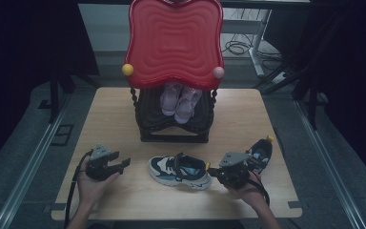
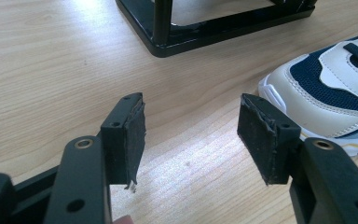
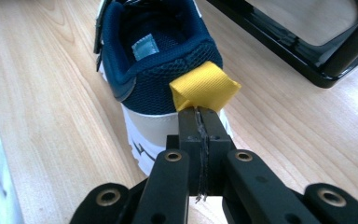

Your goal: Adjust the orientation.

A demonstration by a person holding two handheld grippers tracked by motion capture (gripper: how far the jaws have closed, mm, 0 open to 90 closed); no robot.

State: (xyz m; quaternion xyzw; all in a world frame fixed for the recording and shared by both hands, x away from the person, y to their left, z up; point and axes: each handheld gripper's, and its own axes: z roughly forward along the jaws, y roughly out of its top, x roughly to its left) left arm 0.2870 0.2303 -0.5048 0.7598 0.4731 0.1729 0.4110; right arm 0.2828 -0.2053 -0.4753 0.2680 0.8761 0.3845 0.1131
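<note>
**Right gripper clamped on the sneaker's heel tab**

A navy and white sneaker (image 1: pixel 179 171) lies on its sole on the wooden table (image 1: pixel 109 107), just in front of the black shoe rack (image 1: pixel 174 129), with its toe toward the person's left and its heel toward the right. At the heel sits a yellow fabric pull tab (image 3: pixel 204 87). The right gripper (image 1: pixel 213 171) has its jaws pressed together on the lower part of that tab; in the right gripper view the two black pads meet with the yellow loop bulging out above them, and the shoe's dark blue collar and white heel counter lie directly beyond.

On the other side of the sneaker, by its toe, the left gripper (image 1: pixel 124 164) is held low over the table with its jaws spread apart and nothing between them. The left gripper view shows bare wood between the pads, the sneaker's white toe to one side and a corner of the rack's base beyond.

A second navy sneaker (image 1: pixel 260 153) lies to the right of the first, past the right gripper, near the table's right edge.

On a lower shelf of the rack stands a pair of pale pink shoes (image 1: pixel 179 101), toes facing the person. A red wavy top shelf (image 1: pixel 174 40) covers the rack, with a yellow ball (image 1: pixel 127 69) at its front left corner and a pink ball (image 1: pixel 218 72) at its front right corner.
</note>
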